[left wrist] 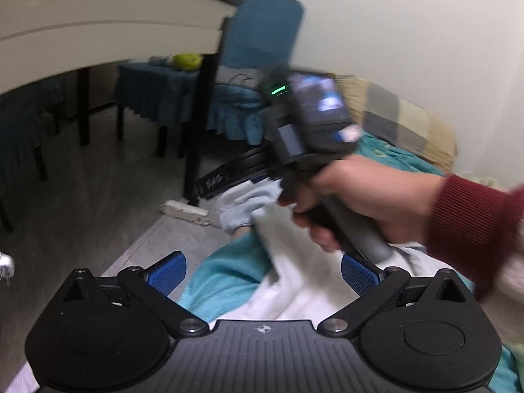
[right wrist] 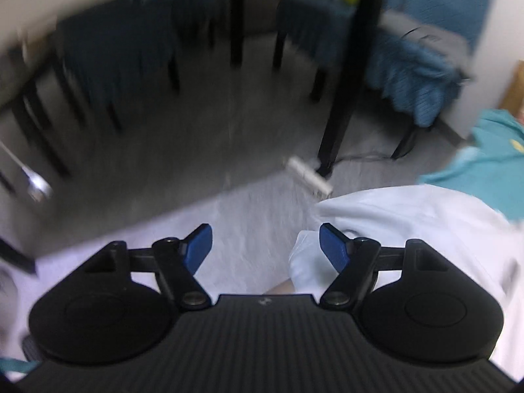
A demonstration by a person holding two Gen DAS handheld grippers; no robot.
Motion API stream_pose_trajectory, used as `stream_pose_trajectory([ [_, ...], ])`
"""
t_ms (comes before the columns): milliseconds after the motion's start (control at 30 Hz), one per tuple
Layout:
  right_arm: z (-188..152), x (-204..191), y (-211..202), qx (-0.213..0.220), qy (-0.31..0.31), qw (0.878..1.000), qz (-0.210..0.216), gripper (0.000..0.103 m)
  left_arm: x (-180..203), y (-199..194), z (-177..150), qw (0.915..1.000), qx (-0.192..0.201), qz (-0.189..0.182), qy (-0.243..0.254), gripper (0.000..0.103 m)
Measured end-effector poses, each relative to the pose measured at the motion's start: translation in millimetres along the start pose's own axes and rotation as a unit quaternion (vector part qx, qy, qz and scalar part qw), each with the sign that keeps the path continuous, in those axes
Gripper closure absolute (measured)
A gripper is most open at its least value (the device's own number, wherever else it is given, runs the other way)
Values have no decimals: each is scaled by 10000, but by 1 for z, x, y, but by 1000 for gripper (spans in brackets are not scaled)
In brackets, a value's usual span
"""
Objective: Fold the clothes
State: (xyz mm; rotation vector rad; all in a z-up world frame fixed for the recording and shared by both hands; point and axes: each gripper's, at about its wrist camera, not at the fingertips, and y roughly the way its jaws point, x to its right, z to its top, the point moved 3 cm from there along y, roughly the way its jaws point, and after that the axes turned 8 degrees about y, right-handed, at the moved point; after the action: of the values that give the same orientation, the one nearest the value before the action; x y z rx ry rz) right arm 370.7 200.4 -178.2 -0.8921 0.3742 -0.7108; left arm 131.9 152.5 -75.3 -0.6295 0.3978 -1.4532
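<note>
A: We log the pale white cloth garment (left wrist: 294, 281) first. In the left wrist view it lies crumpled over a teal terry-cloth sheet (left wrist: 226, 278), running from between our left gripper (left wrist: 263, 273) fingers up toward the right gripper (left wrist: 242, 180).

B: Agreed. In the right wrist view the same white garment (right wrist: 409, 216) sits low and right, its rolled edge under the right-hand blue pad. That frame is heavily motion-blurred, so we cannot make out any folds.

A: Left claw: the two blue pads stand wide apart, with cloth seen in the gap. We cannot tell whether they touch it.

B: Right gripper (right wrist: 265, 245), in its own view: pads also spread wide, nothing pinched; pale surface shows between them. From the left view, its fingertips are hidden behind bunched fabric.

A: The person's right hand (left wrist: 360, 203) wraps the grey handle; a dark red ribbed cuff (left wrist: 468, 229) is cut off at the frame edge.

B: Beyond: a white power strip (right wrist: 309, 177) on the grey floor (right wrist: 196, 137), a black table leg (right wrist: 344, 98), and blue-covered chairs (left wrist: 157, 95), all blurred.
</note>
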Motion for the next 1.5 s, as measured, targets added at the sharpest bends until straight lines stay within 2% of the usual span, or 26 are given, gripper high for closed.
stream_pose_trajectory([
  [167, 2, -7, 79, -987, -599, 9922, -478, 33, -24, 16, -3, 9990, -74, 309, -324, 1],
  [233, -7, -9, 98, -1314, -974, 9834, -780, 47, -29, 23, -5, 9985, -193, 300, -410, 1],
  [267, -11, -10, 106, -1457, -1144, 9783, -923, 50, -31, 26, -7, 9984, -244, 280, -433, 2],
  [367, -9, -4, 93, -1133, -1034, 9823, -1079, 77, -28, 30, -10, 9985, -283, 325, -329, 2],
  [400, -8, -2, 89, -1024, -996, 9833, -1130, 97, -27, 31, -12, 9985, -285, 359, -284, 2],
  [433, -7, 1, 84, -916, -959, 9841, -1182, 95, -27, 32, -12, 9985, -294, 383, -264, 2],
  [533, -4, 7, 71, -579, -834, 9859, -1331, 96, -28, 36, -16, 9982, -292, 431, -310, 2],
  [633, 14, 27, 28, 146, -178, 9909, -1324, 97, -27, 35, -15, 9981, -142, 480, -368, 2],
  [733, 17, 52, -24, 801, 532, 9860, -1360, 97, -19, 27, -13, 9986, 127, 426, -300, 2],
  [833, 7, 82, -75, 1382, 1230, 9717, -1466, 97, -7, 16, -11, 9985, 465, 262, -142, 2],
  [967, -47, 138, -126, 1938, 2389, 9342, -1805, 97, 13, 5, -9, 9970, 766, 8, 67, 2],
  [1100, -89, 156, -137, 1966, 2743, 9260, -1692, 97, 35, 4, -8, 9963, 764, -214, 339, 2],
  [1233, -131, 174, -148, 1991, 3094, 9164, -1578, 94, 57, 11, -10, 9956, 642, -228, 650, 2],
  [1400, -183, 196, -161, 2018, 3526, 9025, -1431, 92, 66, 29, -8, 9957, 452, -235, 776, 2],
  [1467, -203, 205, -166, 2031, 3675, 8972, -1369, 83, 67, 35, -8, 9955, 451, -242, 800, 2],
  [1500, -194, 198, -166, 2079, 3460, 9057, -1295, 65, 68, 38, -8, 9957, 440, -229, 788, 2],
])
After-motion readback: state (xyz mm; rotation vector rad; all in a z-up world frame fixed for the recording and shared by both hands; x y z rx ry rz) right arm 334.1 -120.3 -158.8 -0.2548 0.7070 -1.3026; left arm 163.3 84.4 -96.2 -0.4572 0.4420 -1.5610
